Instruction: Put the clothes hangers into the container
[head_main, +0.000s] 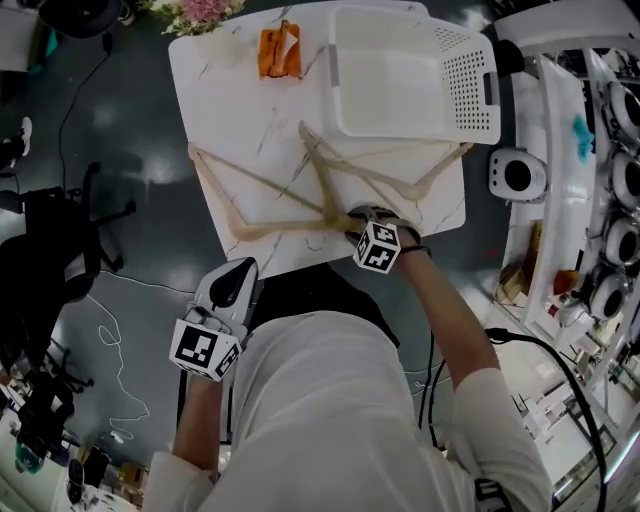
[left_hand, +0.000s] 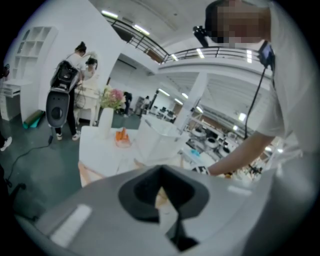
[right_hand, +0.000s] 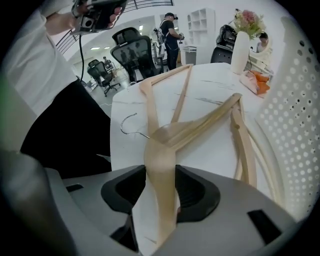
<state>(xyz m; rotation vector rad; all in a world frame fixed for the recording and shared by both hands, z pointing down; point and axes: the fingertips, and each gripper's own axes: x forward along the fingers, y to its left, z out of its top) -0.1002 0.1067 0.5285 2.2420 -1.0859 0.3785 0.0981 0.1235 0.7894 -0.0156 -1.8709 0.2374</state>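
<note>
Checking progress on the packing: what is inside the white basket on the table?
Nothing visible: the white basket shows a bare floor. The wooden hangers lie outside it on the table. Its near wall hides a strip inside.

Head view steeply down over the table; gripper views close along their jaws, same table.
</note>
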